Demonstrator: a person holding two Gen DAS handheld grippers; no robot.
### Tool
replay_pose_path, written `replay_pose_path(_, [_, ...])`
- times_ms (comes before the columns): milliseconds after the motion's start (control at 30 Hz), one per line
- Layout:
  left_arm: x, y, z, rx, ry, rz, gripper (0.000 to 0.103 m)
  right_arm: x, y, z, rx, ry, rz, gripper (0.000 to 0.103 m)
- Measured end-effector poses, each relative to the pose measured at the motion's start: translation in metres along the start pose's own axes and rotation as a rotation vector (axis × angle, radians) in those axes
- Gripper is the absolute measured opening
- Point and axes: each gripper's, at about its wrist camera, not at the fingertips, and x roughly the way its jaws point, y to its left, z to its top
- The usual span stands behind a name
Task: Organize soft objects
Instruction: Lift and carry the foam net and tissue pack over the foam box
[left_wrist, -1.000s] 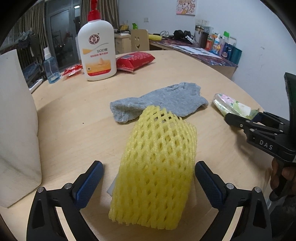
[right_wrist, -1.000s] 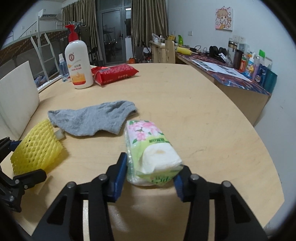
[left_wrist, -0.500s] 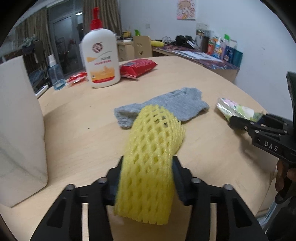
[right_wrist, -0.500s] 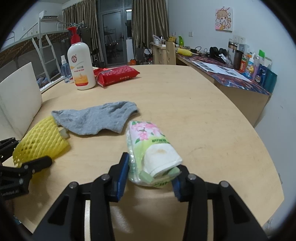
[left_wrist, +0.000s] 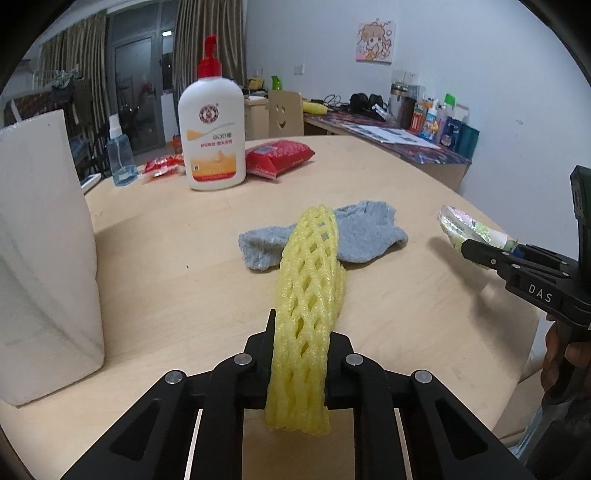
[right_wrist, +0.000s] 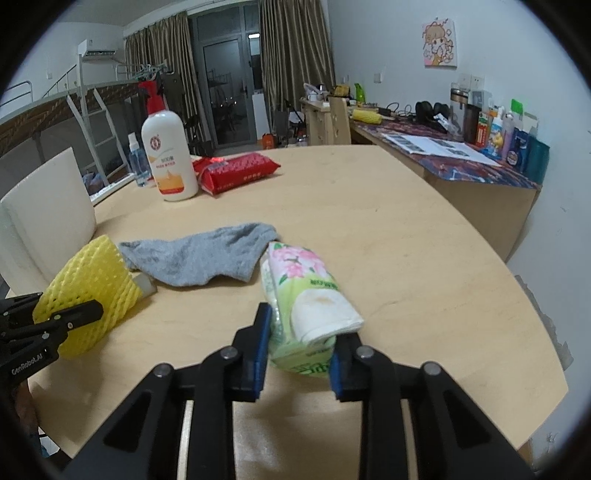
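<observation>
Left gripper (left_wrist: 300, 363): jaws clamped on yellow foam net sleeve (left_wrist: 308, 302), squeezed flat. Right gripper (right_wrist: 300, 345): jaws gripping floral tissue pack (right_wrist: 304, 295). Grey sock (right_wrist: 207, 258): flat on round wooden table (right_wrist: 406, 251), between both.

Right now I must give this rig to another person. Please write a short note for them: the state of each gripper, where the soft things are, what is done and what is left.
Left gripper: shut on the yellow foam net, squeezed flat between the fingers, raised off the table.
Right gripper: shut on the tissue pack, also raised.
Gray sock: lies loose on the table, between the two held things.
Done: both grasps are made.
Left: put down the net and the pack where they belong, then pick up the sock. No container shows in either view, so I cannot tell the destination.
</observation>
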Motion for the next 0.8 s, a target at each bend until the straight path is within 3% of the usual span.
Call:
replay_pose_path(133, [-0.015,-0.004,0.003,0.012,-0.044,-0.003,0.011,-0.009,0.000,0.002,0.004,-0.020,-0.001,0.031])
replay_pose_path(800, [-0.093,-0.006,0.004,0.001,-0.211,0.027,0.011,-0.063,0.021,0.009,-0.030,-0.146,0.024,0.031])
